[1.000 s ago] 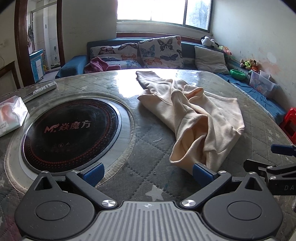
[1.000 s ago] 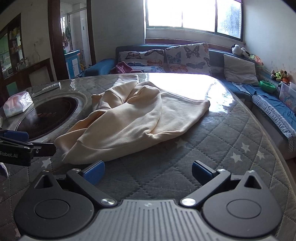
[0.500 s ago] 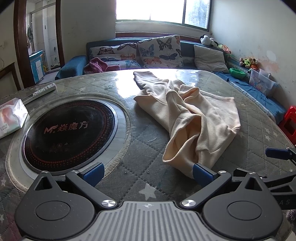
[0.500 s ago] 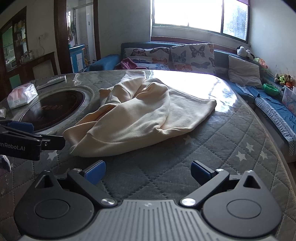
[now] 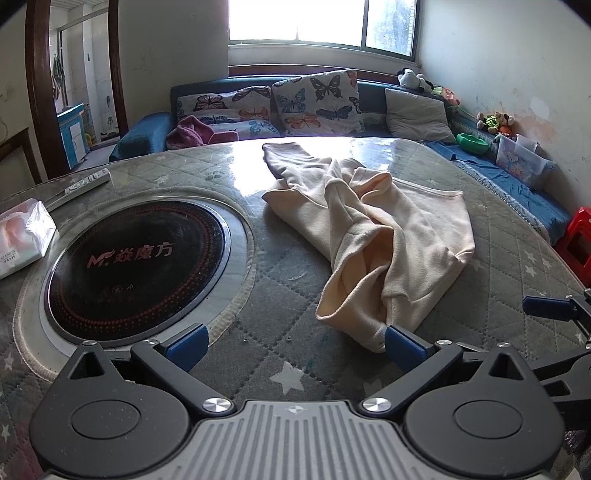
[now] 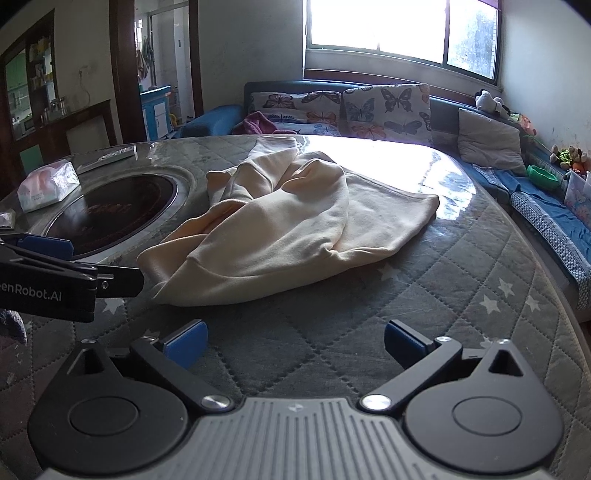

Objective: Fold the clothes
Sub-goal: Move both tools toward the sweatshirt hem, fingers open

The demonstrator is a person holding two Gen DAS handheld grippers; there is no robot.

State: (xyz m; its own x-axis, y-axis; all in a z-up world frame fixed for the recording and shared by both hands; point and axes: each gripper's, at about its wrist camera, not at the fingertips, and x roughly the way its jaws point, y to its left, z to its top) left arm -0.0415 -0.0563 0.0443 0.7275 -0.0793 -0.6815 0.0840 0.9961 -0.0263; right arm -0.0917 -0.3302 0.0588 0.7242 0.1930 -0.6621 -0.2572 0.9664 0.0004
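A round quilted counter (image 5: 280,332) carries a built-in black cooktop (image 5: 136,258) lettered "M 焱魔方". A crumpled cream garment (image 5: 391,236) lies right of it. Left tool (image 5: 295,341) and right tool (image 6: 293,341) hover wide open, empty, before its hem.

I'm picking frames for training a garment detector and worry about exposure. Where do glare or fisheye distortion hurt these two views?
Left wrist view: the window is blown out and glare washes the glossy table behind the crumpled cream garment, which stays readable. Right wrist view: stronger glare on the table right beside the garment; room edges bow and corners vignette in both views.
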